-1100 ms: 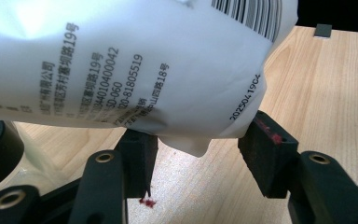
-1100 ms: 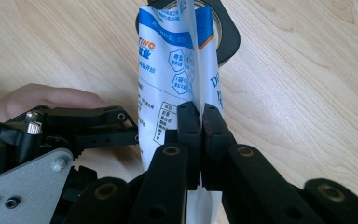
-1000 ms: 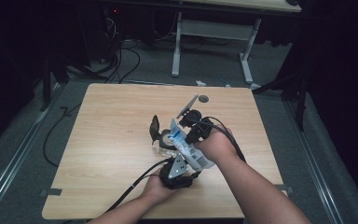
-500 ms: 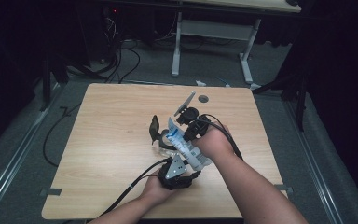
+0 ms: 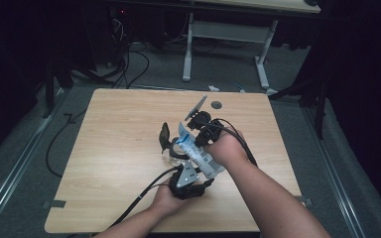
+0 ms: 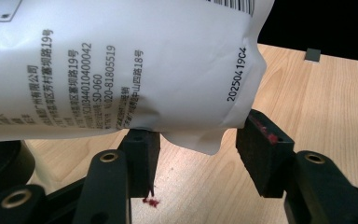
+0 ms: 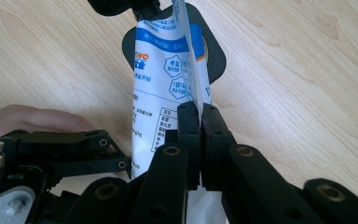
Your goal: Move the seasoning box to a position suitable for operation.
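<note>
My right claw (image 7: 200,116) is clenched on the pouch's (image 7: 161,93) seam, holding it above the desk (image 5: 114,134) near its front edge. My left claw (image 6: 198,149) is released beneath the pouch's corner, which hangs between its parted jaws.

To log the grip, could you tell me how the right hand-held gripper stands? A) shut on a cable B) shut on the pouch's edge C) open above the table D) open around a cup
B: the right hand-held gripper has its jaws pressed together on the pouch's thin edge.
</note>
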Demonstrator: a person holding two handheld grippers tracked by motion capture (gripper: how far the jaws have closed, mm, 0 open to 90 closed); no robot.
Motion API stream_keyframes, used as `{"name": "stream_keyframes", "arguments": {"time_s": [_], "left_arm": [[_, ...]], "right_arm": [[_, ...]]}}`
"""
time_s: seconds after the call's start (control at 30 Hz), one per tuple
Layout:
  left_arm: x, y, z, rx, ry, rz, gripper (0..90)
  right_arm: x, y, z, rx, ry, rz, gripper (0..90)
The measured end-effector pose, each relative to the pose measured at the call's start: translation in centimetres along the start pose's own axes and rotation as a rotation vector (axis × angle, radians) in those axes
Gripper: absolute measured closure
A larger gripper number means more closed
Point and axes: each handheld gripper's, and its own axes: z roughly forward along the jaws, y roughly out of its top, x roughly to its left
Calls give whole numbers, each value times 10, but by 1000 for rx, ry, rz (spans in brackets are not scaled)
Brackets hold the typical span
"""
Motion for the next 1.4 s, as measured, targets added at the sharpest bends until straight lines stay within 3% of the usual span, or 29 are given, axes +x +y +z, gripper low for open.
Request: {"name": "stream_keyframes", "arguments": {"time_s": [0.2, 0.53, 0.57, 0.67, 0.8, 0.93, 0.97, 1.07, 1.4], "left_arm": [[0, 1, 0, -7, -7, -10, 505], [1, 2, 2, -19, -23, -22, 509], [1, 2, 2, -22, -25, -24, 509], [1, 3, 2, -25, -31, -30, 509], [1, 3, 2, -27, -35, -31, 510], [2, 4, 3, -24, -36, -28, 511], [3, 4, 3, -25, -34, -30, 511], [4, 4, 3, -24, -32, -28, 511], [3, 4, 3, -18, -27, -17, 512]], "right_arm": [[1, 2, 0, 0, -13, -21, 889], [4, 5, 1, 25, -24, -6, 889], [3, 6, 1, 20, -28, -32, 889], [4, 6, 1, 24, -27, -18, 889], [3, 7, 1, 22, -30, -36, 889], [5, 8, 2, 29, -29, -14, 889], [3, 9, 3, 24, -31, -39, 889], [2, 10, 3, 24, -30, -42, 889], [3, 10, 3, 31, -22, -27, 889]]}}
